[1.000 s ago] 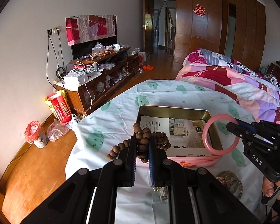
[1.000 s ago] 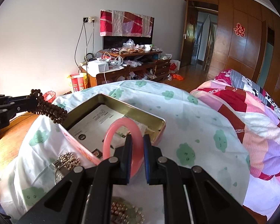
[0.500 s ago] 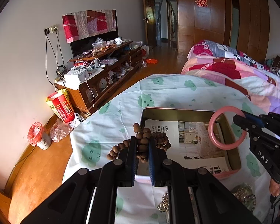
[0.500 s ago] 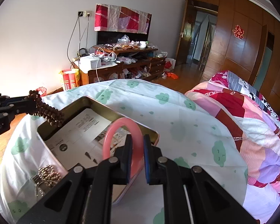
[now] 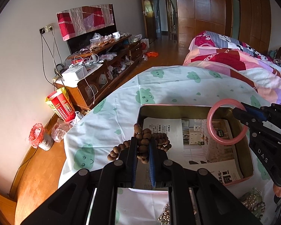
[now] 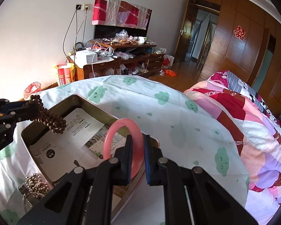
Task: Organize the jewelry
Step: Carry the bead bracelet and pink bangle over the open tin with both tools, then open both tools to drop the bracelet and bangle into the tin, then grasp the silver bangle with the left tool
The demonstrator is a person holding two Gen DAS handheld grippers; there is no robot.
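An open metal tin [image 5: 177,109] lined with printed paper lies on the cloud-print cloth; it also shows in the right wrist view [image 6: 73,100]. My left gripper [image 5: 143,142] is shut on a brown wooden bead bracelet [image 5: 146,140] and holds it over the tin's near left edge; the beads also show in the right wrist view [image 6: 50,118]. My right gripper [image 6: 137,140] is shut on a pink bangle [image 6: 118,126] and holds it upright above the tin's right side; the bangle also shows in the left wrist view [image 5: 225,121].
More bead jewelry lies on the cloth in front of the tin [image 5: 252,202], and some [image 6: 34,182] shows in the right wrist view. The table drops off at left to a wooden floor [image 5: 39,170]. A bed with a patchwork quilt [image 6: 249,116] lies to the right.
Both grippers have moved forward over the tin, each still holding its piece. The tin now sits closer beneath them and the loose jewelry has slid toward the bottom of the views.
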